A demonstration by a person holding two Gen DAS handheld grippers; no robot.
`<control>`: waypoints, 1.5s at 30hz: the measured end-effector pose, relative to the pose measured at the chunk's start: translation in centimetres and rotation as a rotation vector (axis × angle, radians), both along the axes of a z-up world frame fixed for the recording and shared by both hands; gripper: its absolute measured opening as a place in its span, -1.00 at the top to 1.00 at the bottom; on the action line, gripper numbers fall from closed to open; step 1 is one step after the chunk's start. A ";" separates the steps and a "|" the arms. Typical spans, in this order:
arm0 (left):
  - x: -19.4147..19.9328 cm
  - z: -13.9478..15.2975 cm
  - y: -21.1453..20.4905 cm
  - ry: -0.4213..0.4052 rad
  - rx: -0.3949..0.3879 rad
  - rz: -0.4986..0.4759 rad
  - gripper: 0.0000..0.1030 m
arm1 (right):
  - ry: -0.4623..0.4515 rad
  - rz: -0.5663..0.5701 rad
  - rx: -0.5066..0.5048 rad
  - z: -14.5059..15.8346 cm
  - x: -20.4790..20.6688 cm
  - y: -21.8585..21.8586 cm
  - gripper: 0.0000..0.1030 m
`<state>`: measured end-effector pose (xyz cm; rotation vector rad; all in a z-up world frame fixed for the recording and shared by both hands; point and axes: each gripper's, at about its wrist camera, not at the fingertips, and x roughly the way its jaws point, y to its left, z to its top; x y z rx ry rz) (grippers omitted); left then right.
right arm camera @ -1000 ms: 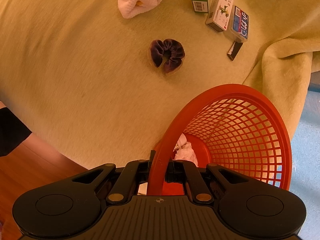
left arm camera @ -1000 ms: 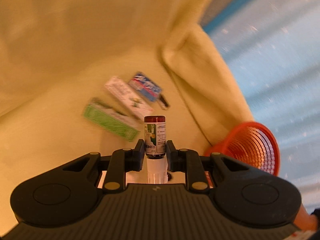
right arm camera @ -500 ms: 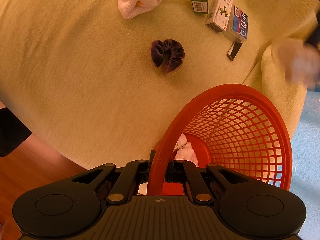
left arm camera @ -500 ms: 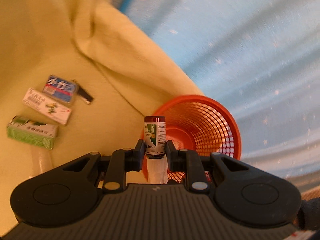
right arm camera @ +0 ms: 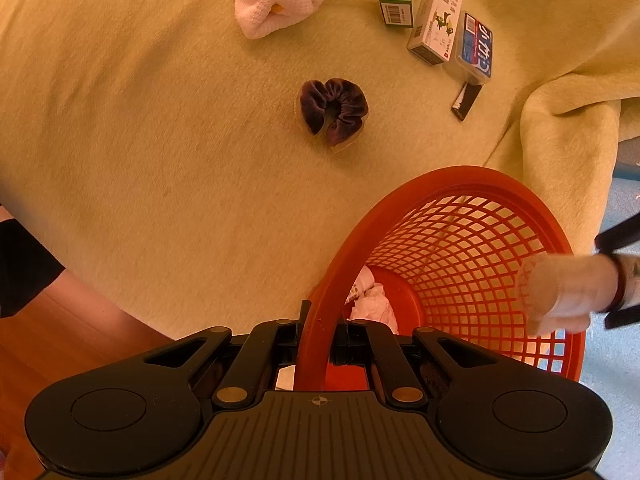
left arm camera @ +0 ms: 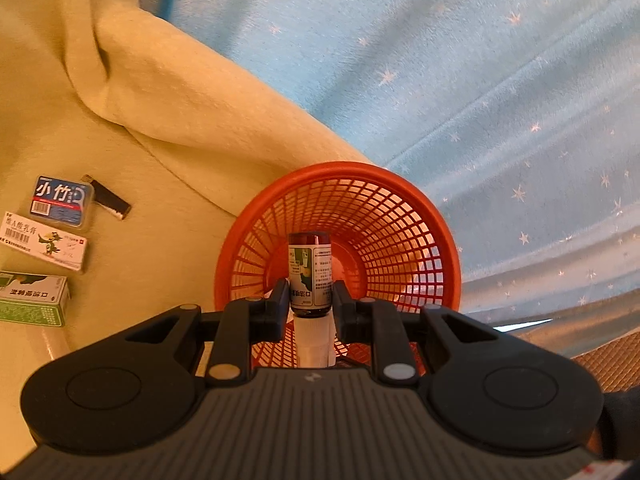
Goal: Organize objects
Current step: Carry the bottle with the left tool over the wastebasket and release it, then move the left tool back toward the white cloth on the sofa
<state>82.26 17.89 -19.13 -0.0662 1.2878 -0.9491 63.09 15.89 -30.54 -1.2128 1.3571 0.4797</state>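
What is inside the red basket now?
In the red mesh basket, crumpled white material lies at the bottom. The rim and the right tool gripping it hide part of the floor.

Black ribbed claw (left arm camera: pixel 310 300), brass screws

Large white Chinese characters "小竹" stand on the blue lid of a small clear plastic case (left arm camera: pixel 61 201), above a barcode on a red stripe. Just below the case lies a white carton (left arm camera: pixel 44 245) printed "维A酸乳膏", with a barcode and a cartoon green bird. Below that carton, a green-and-white box (left arm camera: pixel 33 298) shows upside-down characters, too distorted to read. The brown bottle (left arm camera: pixel 310 275) carries a label of fine print, illegible.
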 end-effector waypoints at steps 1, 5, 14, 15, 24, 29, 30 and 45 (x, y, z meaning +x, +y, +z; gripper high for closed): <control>0.0 -0.1 -0.1 0.006 -0.002 -0.002 0.65 | 0.000 0.000 0.001 0.0 0.0 0.0 0.96; -0.2 -0.4 -0.6 0.013 -0.003 -0.013 0.65 | -0.002 0.000 0.003 0.0 -0.1 0.0 0.96; -0.4 -0.5 -1.5 0.015 -0.012 -0.033 0.66 | -0.004 -0.008 0.008 0.1 -0.1 -0.3 0.96; -0.4 -0.5 -1.6 0.013 -0.017 -0.032 0.58 | -0.005 -0.008 0.009 0.1 -0.1 -0.3 0.96; -0.2 0.0 -1.4 -0.001 -0.037 -0.015 0.45 | -0.008 -0.007 0.013 0.2 -0.2 -0.3 0.96; 0.1 -0.1 -0.8 0.002 -0.035 0.004 0.45 | -0.008 -0.005 0.013 0.3 -0.2 -0.3 0.96; 0.2 -0.1 -0.6 0.003 -0.035 0.009 0.45 | -0.009 -0.004 0.012 0.3 -0.2 -0.3 0.96; 2.4 -1.0 7.6 0.005 -0.003 0.207 0.43 | -0.008 0.009 0.005 0.1 -0.5 -0.2 0.95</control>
